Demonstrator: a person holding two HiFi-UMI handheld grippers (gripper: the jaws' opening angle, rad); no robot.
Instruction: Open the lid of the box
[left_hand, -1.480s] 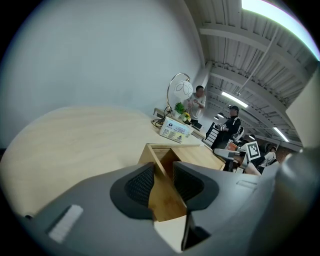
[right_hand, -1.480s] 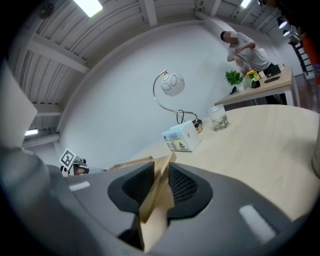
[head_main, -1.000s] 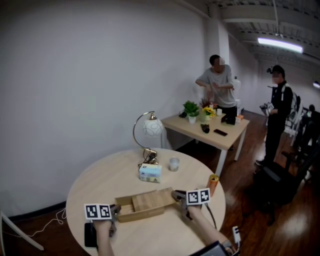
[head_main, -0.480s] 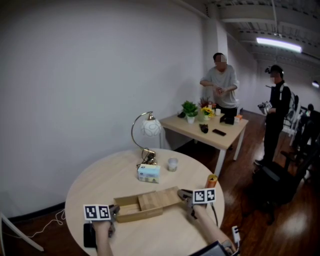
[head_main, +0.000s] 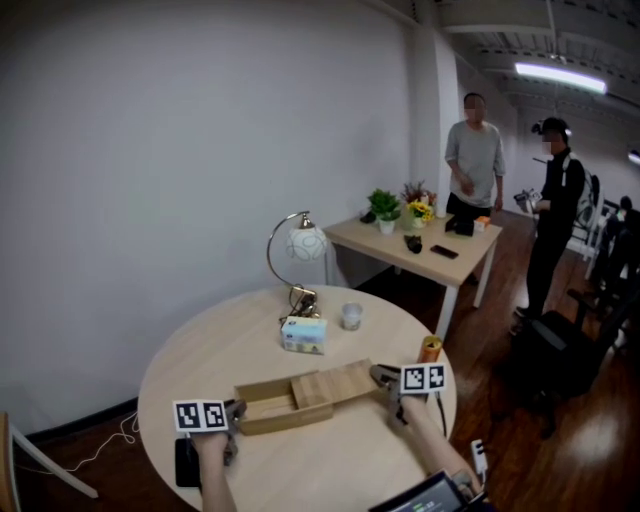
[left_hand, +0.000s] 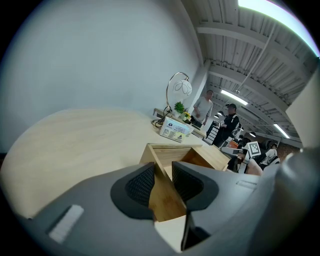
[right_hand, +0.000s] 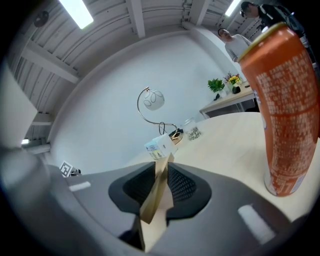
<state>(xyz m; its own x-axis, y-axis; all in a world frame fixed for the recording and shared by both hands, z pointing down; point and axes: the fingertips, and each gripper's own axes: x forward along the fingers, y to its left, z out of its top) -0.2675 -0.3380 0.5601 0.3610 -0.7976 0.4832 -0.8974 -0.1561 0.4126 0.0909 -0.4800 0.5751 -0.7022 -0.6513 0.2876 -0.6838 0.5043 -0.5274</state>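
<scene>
**Item 1, left tool** (left_hand: 163, 181): jaws partly apart, pads clamped on the near end wall of the light bamboo rectangular box (head_main: 262, 409). I use it as the anchor.

**Item 2, right tool** (right_hand: 161, 186): jaws narrow, pinching the thin end edge of the flat bamboo sliding lid (head_main: 335, 384).

**Box location:** near edge of the round pale wooden desk (head_main: 210, 340), its left part uncovered.

**Step in hand, as I judge it:** sliding the lid off.

**Next move:** calls for a straight, level pull rightward, clear of the tall orange can (head_main: 430, 349).
</scene>
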